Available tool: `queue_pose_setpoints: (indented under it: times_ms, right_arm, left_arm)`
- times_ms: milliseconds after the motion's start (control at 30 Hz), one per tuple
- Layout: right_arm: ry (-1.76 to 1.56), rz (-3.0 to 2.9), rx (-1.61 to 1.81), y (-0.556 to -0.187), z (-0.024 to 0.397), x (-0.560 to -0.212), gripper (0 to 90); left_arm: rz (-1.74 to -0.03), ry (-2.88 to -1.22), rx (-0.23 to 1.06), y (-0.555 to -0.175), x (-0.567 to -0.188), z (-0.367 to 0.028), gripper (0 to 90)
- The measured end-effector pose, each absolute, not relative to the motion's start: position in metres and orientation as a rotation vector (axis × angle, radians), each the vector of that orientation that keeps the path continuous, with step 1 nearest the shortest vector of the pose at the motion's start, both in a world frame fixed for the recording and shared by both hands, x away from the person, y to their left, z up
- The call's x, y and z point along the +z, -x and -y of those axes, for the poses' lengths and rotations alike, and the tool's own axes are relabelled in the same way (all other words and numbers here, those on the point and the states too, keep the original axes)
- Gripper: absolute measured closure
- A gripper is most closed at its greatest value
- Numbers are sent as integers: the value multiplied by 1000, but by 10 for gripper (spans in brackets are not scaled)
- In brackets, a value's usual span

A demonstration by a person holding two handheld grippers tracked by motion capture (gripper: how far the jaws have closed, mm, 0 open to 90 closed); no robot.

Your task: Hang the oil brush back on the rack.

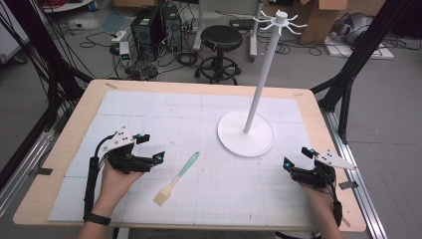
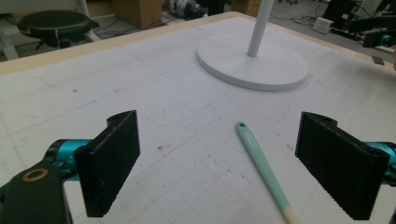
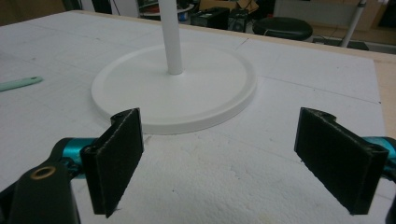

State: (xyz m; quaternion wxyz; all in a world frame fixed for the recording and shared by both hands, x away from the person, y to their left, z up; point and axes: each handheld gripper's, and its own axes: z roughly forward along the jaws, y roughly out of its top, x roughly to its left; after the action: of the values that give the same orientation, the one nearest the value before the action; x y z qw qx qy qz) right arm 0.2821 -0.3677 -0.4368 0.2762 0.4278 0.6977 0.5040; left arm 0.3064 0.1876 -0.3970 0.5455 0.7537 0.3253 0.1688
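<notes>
A pastry brush with a mint-green handle and pale bristles lies on the white mat, its bristles toward the front edge. In the left gripper view the brush handle lies on the mat between my wide-apart jaws. My left gripper rests just left of the brush, open and empty. At the table's right front, my right gripper is open and empty, pointing at the round base of a white hook stand. The tip of the green handle shows at the far left.
The stand's tall pole carries several white hooks at its top. Beyond the wooden table stand a black stool, computer cases and cardboard boxes. Black frame legs rise at both sides.
</notes>
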Motion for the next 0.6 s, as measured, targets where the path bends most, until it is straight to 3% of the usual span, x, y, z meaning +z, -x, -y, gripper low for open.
queue_pose_setpoints:
  times_ms: [600]
  right_arm:
    - [-1145,-1876,1350,-282,368,-437,150]
  left_arm:
    - [-784,-1915,348,-304,-413,-139,148]
